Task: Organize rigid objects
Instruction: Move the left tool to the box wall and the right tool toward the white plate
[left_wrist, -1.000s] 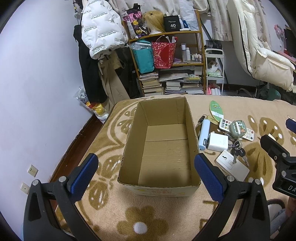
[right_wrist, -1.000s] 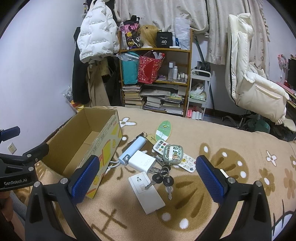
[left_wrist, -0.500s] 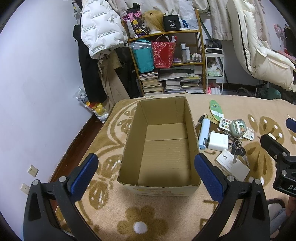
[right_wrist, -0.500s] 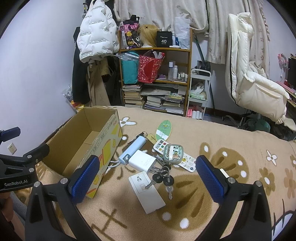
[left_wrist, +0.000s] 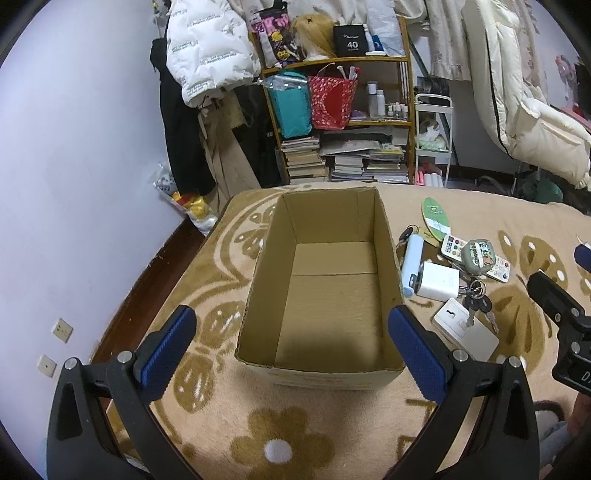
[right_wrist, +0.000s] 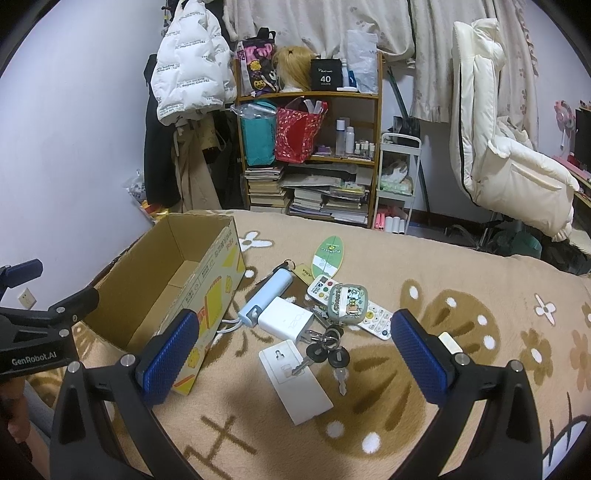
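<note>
An empty cardboard box (left_wrist: 325, 295) (right_wrist: 155, 295) sits on the patterned blanket. To its right lies a cluster: a pale blue power bank (right_wrist: 266, 297) (left_wrist: 412, 264), a white charger cube (right_wrist: 286, 323) (left_wrist: 437, 280), a bunch of keys (right_wrist: 330, 349) (left_wrist: 476, 299), a flat white card (right_wrist: 295, 380) (left_wrist: 465, 328), a white remote (right_wrist: 351, 304), a green pouch (right_wrist: 347, 299) (left_wrist: 478, 253) and an oval green tag (right_wrist: 328, 254) (left_wrist: 436, 218). My left gripper (left_wrist: 291, 354) stands open in front of the box. My right gripper (right_wrist: 293, 354) is open above the card and keys, holding nothing.
A bookshelf (right_wrist: 310, 155) with bags, bottles and books stands behind the bed, with coats (right_wrist: 192, 81) hanging to its left. A white cart (right_wrist: 399, 184) and a cream padded coat (right_wrist: 498, 158) are at the right. The blanket's left edge drops to a dark floor (left_wrist: 147, 280).
</note>
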